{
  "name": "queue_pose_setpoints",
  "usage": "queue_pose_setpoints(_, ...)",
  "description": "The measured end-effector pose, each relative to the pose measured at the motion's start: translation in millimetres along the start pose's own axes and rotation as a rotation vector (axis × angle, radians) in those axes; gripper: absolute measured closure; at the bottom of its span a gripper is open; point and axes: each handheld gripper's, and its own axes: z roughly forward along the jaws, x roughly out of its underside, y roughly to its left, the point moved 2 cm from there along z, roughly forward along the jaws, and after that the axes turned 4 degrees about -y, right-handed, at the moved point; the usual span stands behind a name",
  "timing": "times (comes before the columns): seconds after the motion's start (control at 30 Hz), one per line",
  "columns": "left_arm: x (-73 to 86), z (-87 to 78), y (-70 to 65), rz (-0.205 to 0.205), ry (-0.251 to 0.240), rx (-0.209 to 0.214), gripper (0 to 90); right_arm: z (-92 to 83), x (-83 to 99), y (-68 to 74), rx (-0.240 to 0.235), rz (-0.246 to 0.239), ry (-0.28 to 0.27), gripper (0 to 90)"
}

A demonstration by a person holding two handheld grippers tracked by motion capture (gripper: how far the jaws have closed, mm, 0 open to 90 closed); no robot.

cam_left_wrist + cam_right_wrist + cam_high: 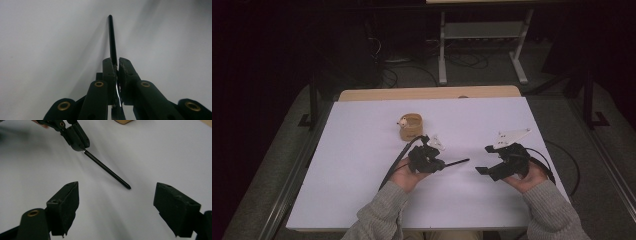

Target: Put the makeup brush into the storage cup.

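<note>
A: Left gripper (443, 163) clenched on a thin black rod (457, 162), gripped near one end so most of its length juts free toward the right gripper (486, 160). Likely set up for a handover.

B: Right gripper's jaws stand wide, nothing between them. Rod tip sits near them, not touching.

A: The left gripper view shows the rod (112, 40) pinched tight between the pads. The high view adds a small wooden cup (410, 126) on the white table (352, 150), just beyond the left gripper.

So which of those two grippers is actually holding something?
The left gripper: it is shut on a thin black rod. The right gripper is open, with nothing between.
</note>
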Motion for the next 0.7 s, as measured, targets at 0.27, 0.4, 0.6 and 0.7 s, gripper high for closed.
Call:
queue_pose_setpoints(0.27,-1.2,-7.2,0.8,-0.006,-0.033,0.005,84.5,5.7,-8.7,0.7,-0.033,-0.037,0.027,20.6)
queue_pose_setpoints(0.4,-3.2,-15.3,-1.2,0.007,-0.049,0.017,84.4,10.3,-19.1,3.6,-0.053,-0.085,0.047,21.3)
queue_pose_setpoints(0.6,-7.5,-32.6,-6.1,0.044,-0.077,0.039,84.4,17.8,-37.4,11.8,-0.102,-0.162,0.069,24.1)
queue_pose_setpoints(0.7,-8.3,-38.3,-8.8,0.050,-0.084,0.051,84.4,19.9,-43.1,12.7,-0.119,-0.181,0.079,25.3)
